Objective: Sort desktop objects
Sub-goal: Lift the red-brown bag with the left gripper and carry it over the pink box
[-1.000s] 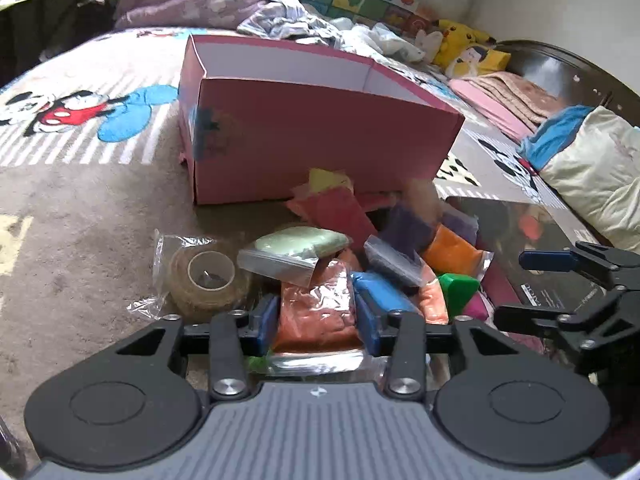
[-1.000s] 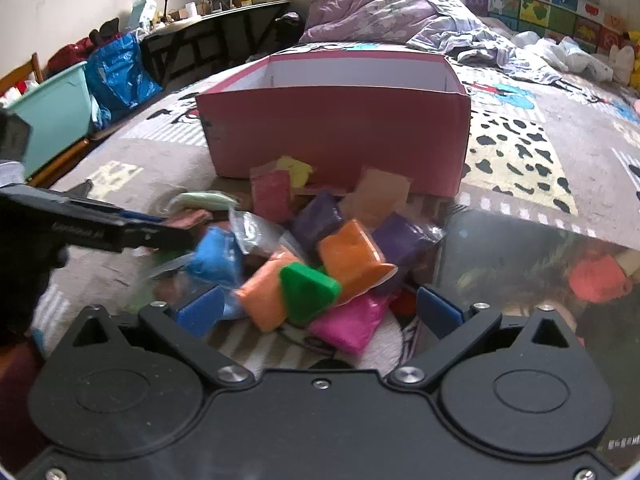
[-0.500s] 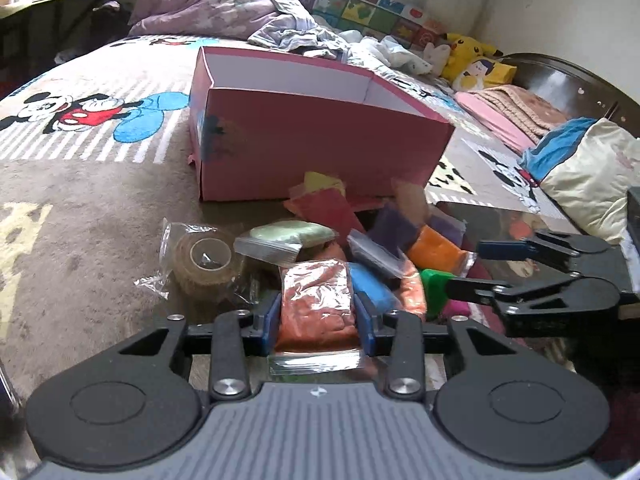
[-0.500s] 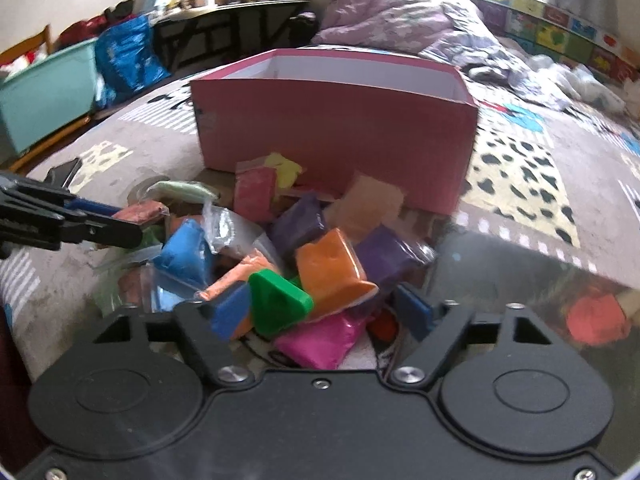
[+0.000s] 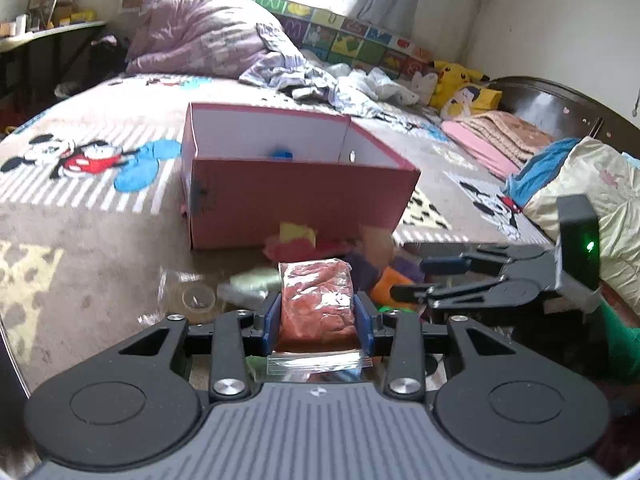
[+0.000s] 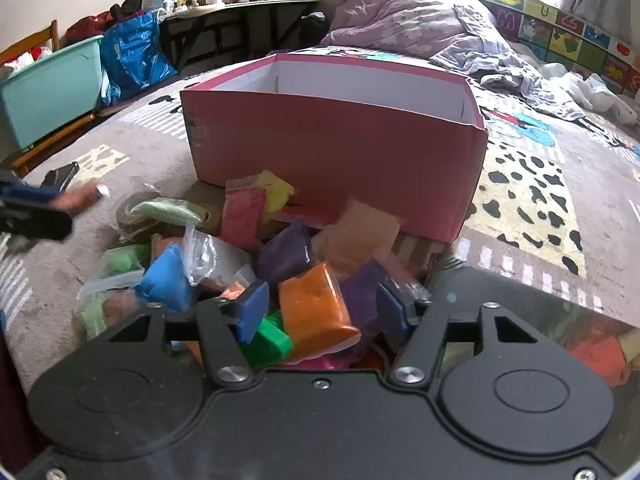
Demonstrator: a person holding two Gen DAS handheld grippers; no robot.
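Note:
My left gripper is shut on a clear bag of red-brown clay and holds it up above the pile, facing the open pink box. A blue item lies inside the box. My right gripper is open, low over the pile, with its fingers on either side of an orange clay bag and a green block. The pile of clay bags lies in front of the pink box. The right gripper also shows in the left wrist view.
A tape roll in a bag lies left of the pile. The bedspread surrounds the box. A glossy dark board lies at the right. A teal bin and a blue bag stand beyond the bed's left edge.
My left gripper has lifted the red-brown bag up off the pile and tilted toward the box. My right gripper has moved forward and down over the orange bag, staying open.

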